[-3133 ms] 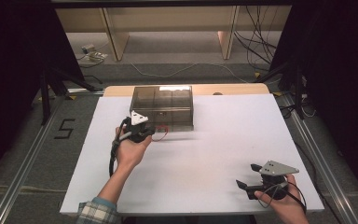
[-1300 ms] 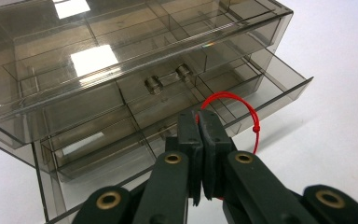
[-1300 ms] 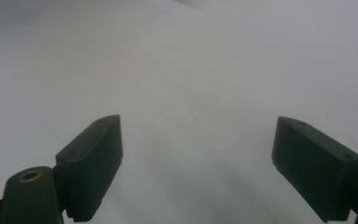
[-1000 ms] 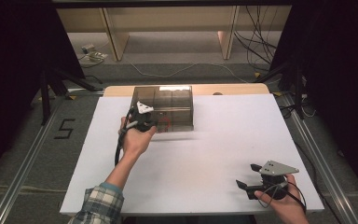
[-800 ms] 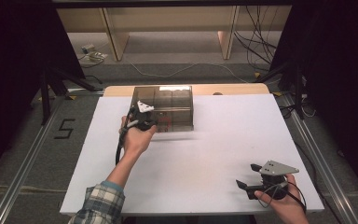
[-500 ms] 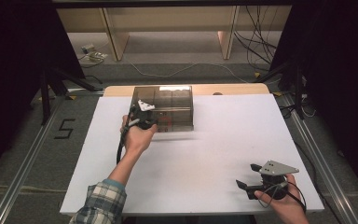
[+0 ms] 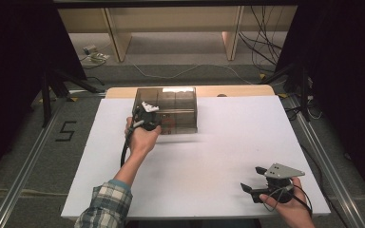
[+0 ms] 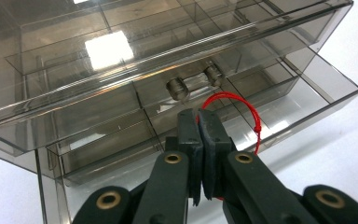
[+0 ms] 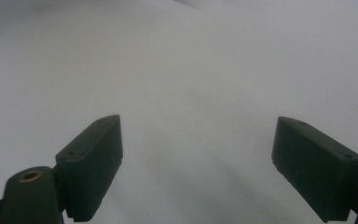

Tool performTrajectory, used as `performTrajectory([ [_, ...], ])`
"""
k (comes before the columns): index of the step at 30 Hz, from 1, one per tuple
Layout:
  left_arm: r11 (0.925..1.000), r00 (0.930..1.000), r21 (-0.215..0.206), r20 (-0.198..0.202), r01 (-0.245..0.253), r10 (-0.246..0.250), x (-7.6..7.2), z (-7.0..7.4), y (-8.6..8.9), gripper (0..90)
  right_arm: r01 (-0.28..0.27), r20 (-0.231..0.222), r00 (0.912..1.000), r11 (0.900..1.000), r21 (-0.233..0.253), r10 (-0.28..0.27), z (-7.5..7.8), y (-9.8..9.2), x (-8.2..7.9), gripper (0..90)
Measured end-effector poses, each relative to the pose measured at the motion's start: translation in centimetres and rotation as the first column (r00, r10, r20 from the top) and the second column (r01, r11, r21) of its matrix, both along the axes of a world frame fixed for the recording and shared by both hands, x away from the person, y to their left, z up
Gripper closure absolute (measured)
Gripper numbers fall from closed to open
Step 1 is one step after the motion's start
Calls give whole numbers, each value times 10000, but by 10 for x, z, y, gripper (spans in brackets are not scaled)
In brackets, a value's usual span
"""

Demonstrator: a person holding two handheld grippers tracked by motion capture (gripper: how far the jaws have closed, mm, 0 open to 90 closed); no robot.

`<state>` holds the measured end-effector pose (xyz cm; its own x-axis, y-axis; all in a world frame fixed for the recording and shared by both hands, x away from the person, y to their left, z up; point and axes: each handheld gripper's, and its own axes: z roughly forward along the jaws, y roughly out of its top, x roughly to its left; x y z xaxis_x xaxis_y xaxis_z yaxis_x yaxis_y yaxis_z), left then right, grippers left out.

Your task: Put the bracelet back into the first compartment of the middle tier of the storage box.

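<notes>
With its jaws pinched tight on the red cord loop (image 8: 242,105), the left gripper (image 8: 200,154) draws the organizer's lower drawer (image 8: 303,100) outward; next, a steady straight pull. Over right, the right gripper (image 9: 196,158) idles wide open above the table (image 7: 228,156).

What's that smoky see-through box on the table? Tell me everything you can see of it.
The box is a small drawer cabinet of smoke-tinted clear plastic, standing near the table's far edge. Inside are divided compartments. Its lower drawer is pulled partly out; the one above, with a knobbed handle, looks shut. A red string loop hangs at the lower drawer's front, pinched by the left gripper.
</notes>
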<state>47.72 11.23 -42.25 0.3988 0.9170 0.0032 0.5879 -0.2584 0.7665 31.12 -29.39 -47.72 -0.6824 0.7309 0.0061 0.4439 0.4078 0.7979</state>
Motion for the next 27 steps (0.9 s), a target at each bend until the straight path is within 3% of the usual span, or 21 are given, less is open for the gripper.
performTrajectory([
  [27,9996,9998,217,-99,-180,182,6,-6,-3,884,-3,13,10000,10000,21,3,0,0,0,170],
])
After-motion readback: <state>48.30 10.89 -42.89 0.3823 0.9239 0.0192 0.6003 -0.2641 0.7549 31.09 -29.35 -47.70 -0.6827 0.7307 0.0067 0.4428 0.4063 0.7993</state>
